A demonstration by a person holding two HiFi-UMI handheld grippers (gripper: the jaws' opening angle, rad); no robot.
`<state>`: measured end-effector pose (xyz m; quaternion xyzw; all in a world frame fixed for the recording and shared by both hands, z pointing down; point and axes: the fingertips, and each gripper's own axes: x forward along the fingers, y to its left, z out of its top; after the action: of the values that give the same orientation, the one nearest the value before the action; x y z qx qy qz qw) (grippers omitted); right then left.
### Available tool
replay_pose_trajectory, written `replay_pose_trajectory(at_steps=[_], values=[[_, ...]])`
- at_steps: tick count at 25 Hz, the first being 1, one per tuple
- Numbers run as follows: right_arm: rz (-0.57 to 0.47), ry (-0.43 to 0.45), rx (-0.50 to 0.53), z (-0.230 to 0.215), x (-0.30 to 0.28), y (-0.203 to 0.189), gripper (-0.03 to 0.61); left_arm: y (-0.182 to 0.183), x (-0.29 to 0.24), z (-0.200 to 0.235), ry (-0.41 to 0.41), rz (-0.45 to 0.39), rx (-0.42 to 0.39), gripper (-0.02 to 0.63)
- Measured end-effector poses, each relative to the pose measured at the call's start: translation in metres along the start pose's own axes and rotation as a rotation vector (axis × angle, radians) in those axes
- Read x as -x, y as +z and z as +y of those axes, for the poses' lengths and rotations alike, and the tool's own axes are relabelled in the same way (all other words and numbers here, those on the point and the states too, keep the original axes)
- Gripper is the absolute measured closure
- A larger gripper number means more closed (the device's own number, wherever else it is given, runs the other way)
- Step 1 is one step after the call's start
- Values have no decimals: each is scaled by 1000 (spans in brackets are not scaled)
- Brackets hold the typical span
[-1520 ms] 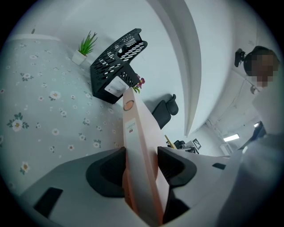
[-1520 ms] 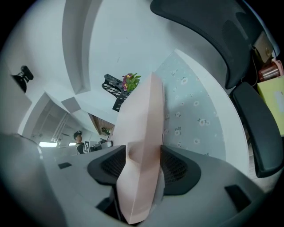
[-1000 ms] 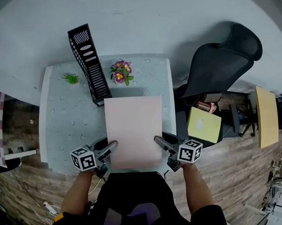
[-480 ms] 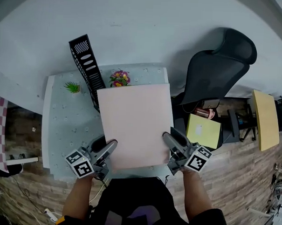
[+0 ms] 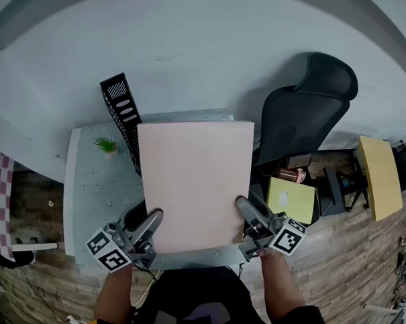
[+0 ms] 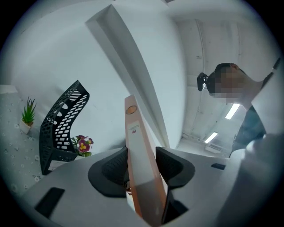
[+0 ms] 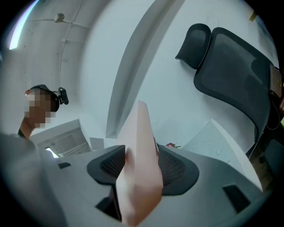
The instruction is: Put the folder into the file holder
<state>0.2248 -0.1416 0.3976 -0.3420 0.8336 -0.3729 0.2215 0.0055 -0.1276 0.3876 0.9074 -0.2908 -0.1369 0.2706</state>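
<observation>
A large pink folder (image 5: 192, 181) is held up over the table (image 5: 98, 187), its flat face toward the head view. My left gripper (image 5: 153, 217) grips its near left edge and my right gripper (image 5: 243, 205) its near right edge. In the left gripper view the folder's edge (image 6: 135, 146) stands pinched between both pads. The right gripper's jaws have just been opening a little; in its view the folder (image 7: 140, 150) still sits between the pads, touching both. The black mesh file holder (image 5: 123, 117) stands at the table's back left, also in the left gripper view (image 6: 60, 128).
A small green plant (image 5: 106, 146) stands left of the file holder. A pot of pink flowers (image 6: 82, 145) shows beside the holder; the folder hides it from the head view. A black office chair (image 5: 306, 102) and a yellow box (image 5: 290, 199) are to the right of the table.
Both grippers have risen with the folder, which now looms larger in the head view and covers the flowers and much of the table. The right gripper's cube has shifted right.
</observation>
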Motion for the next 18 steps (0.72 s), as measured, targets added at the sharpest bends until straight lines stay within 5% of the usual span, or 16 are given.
replay_pose_trajectory(at_steps=[13, 18], values=[[82, 31, 138, 17, -1, -3, 337, 6, 7, -7, -37, 15, -4, 419], [197, 68, 257, 27, -2, -14, 337, 5, 14, -6, -68, 41, 11, 420]])
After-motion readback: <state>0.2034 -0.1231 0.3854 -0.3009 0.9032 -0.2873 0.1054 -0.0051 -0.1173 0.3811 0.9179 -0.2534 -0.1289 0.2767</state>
